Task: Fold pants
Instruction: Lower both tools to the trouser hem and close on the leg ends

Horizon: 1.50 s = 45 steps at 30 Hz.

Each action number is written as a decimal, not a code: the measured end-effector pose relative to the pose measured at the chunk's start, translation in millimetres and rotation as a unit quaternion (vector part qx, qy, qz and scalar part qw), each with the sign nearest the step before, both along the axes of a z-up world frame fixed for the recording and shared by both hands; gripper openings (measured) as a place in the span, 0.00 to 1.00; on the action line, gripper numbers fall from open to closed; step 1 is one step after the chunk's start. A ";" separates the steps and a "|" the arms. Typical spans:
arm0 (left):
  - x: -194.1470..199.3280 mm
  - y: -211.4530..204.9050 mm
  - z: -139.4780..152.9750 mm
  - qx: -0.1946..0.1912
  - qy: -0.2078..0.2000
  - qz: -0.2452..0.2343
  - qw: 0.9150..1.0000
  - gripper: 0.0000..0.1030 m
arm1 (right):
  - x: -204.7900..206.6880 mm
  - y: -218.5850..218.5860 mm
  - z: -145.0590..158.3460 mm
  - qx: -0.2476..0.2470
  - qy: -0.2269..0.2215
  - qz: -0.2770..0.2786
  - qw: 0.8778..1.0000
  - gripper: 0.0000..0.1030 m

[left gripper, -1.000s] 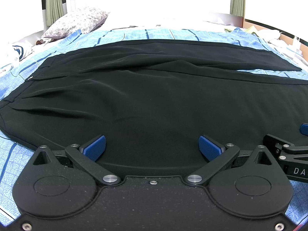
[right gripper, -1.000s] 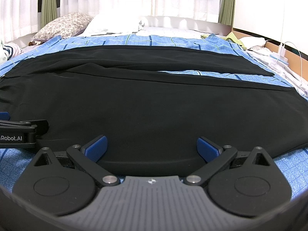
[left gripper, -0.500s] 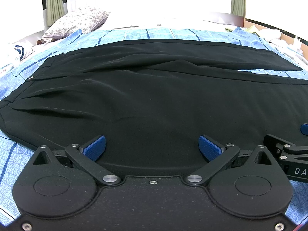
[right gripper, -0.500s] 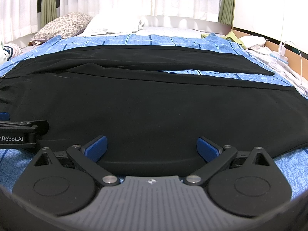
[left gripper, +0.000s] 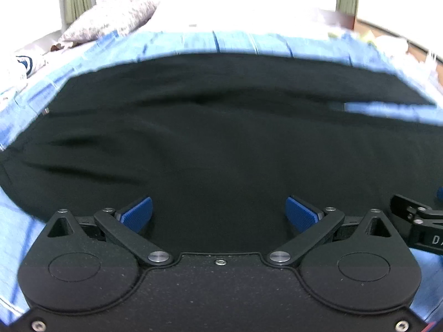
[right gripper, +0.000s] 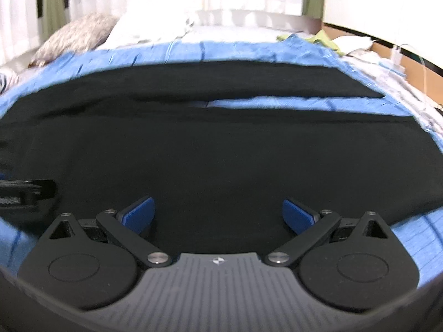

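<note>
Over black pants (left gripper: pixel 221 144) — both hand-held grippers (left gripper: pixel 218 213) (right gripper: pixel 217 213) closer than before, jaws spread wide.

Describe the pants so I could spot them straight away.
Start at the bed's blue striped cover. Spread across most of it is one wide black garment, the pants, lying flat just beyond both open tongs. They are the only dark thing there, their two legs parted by a thin blue sliver.
</note>
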<state>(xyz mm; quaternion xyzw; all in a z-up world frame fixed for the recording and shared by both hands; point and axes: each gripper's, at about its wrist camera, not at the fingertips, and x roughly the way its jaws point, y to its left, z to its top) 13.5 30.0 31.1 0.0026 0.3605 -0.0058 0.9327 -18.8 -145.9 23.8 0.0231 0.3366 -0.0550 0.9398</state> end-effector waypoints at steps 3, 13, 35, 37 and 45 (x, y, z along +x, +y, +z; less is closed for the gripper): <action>13.6 17.8 37.7 -0.013 -0.014 0.013 1.000 1.00 | 13.0 -18.1 25.6 0.016 -0.015 -0.033 0.999 1.00; 134.6 108.0 99.7 -0.021 0.003 0.154 0.988 1.00 | 116.7 -93.8 92.9 0.075 -0.025 -0.146 0.986 1.00; 367.2 219.2 14.6 -0.074 0.069 0.360 0.927 1.00 | 377.9 -168.0 18.7 0.035 0.078 -0.282 0.956 1.00; 378.6 223.7 4.5 -0.068 0.071 0.379 0.920 1.00 | 394.3 -170.7 10.3 0.012 0.080 -0.288 0.954 1.00; 401.4 218.7 -13.5 -0.026 0.061 0.438 0.896 1.00 | 438.0 -187.9 -15.3 -0.006 0.106 -0.328 0.939 1.00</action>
